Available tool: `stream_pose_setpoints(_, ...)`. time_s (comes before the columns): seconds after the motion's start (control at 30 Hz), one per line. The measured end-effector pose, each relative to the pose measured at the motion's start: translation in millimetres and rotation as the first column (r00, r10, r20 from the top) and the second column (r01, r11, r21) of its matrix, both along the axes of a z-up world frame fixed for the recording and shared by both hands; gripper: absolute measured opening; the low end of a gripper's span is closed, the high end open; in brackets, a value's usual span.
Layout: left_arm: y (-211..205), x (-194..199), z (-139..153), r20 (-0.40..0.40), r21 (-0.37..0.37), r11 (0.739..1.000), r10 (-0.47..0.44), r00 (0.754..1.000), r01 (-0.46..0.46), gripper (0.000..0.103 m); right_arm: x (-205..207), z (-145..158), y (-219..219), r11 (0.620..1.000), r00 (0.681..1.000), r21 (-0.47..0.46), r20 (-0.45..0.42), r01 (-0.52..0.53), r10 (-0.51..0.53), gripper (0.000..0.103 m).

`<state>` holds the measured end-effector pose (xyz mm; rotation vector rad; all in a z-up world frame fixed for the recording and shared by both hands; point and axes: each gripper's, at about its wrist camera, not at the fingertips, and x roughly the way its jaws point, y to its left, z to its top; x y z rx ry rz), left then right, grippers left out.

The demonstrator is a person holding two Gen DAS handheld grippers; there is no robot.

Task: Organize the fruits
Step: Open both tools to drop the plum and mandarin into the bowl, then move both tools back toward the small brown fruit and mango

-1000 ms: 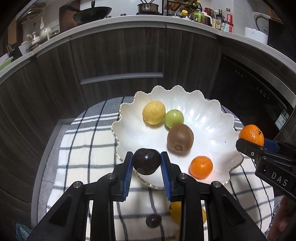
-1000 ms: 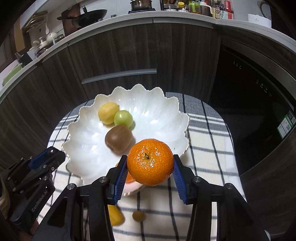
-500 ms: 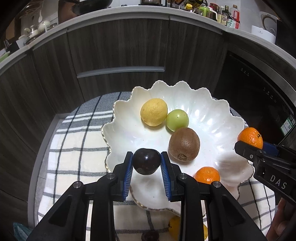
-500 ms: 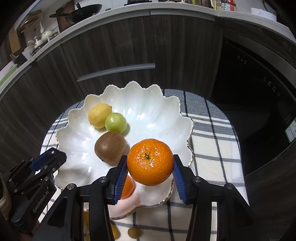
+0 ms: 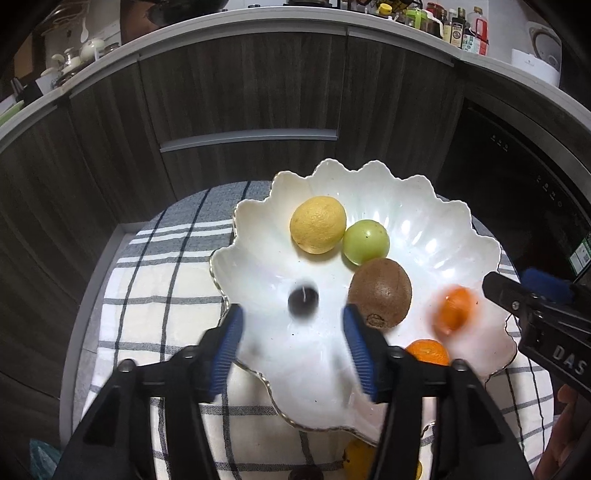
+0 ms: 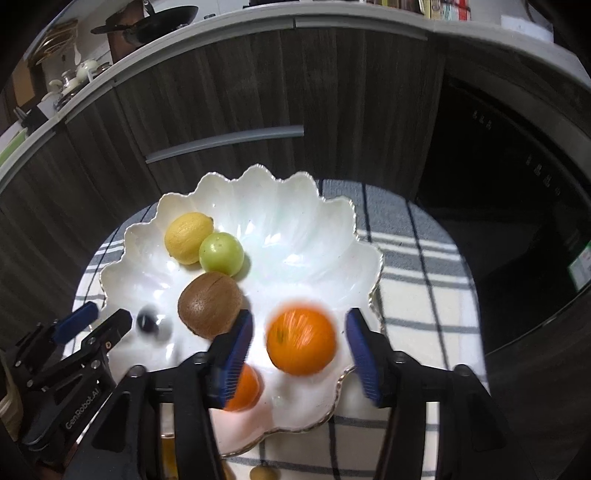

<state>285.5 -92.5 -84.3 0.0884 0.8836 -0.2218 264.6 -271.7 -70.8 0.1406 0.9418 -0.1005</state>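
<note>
Dark wood-grain cabinets (image 5: 240, 92) curve behind the work area, with a pale countertop (image 5: 388, 26) above carrying bottles, a pan and crockery. Work surface: a small table under a white cloth with grey checks (image 5: 155, 295), and on it a white scalloped bowl (image 5: 424, 206).

Settled in bowl: lemon (image 5: 318, 224), green fruit (image 5: 365, 242) touching it, kiwi (image 5: 380, 292) just beside, and a small orange (image 5: 427, 351) near the front rim.

Left gripper (image 5: 291, 345): jaws have just been opening; pads stand clear of the dark plum (image 5: 303, 302), which is blurred between them, over the bowl floor. Judged released, dropping or just landed.

Right gripper (image 6: 300, 360): jaws likewise just opening; the larger orange (image 6: 301, 341) is blurred between the pads with a gap each side, over the bowl's near part. Released.

Progress: six fruits in or entering the bowl. Left on the cloth at the near edge: a yellow fruit (image 5: 360, 458), a dark fruit (image 5: 306, 473) and a small brownish one (image 6: 263, 473), all partly hidden. Judged mostly done; these few remain.
</note>
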Motion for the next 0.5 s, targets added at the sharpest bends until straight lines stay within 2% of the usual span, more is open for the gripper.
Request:
stream_pose_setpoints(0.03,0.9,-0.4,0.9,0.002,0.0,1.0,0.003,1.0,-0.003,0.066,-2.0,3.0,0.8,1.0,1.0,-0.016,0.013,0.003,-0.002,0.07)
stream_pose_setpoints(0.1,2.1,-2.3,3.6,0.01,0.003,1.0,0.008,1.0,-0.008,0.069,-5.6,8.8,2.2,0.999,0.999,-0.042,0.037,0.01,-0.008,0.073)
stream_pose_setpoints(0.33,7.3,-12.4,17.3,0.038,0.005,1.0,0.021,0.999,-0.021,0.078,-14.6,19.6,2.8,0.998,0.998,-0.052,0.052,0.027,-0.024,0.073)
stream_pose_setpoints(0.5,14.1,-24.1,29.2,0.065,0.008,0.999,0.031,0.997,-0.032,0.079,-25.6,26.8,6.6,0.998,0.998,-0.053,0.061,0.026,-0.023,0.073)
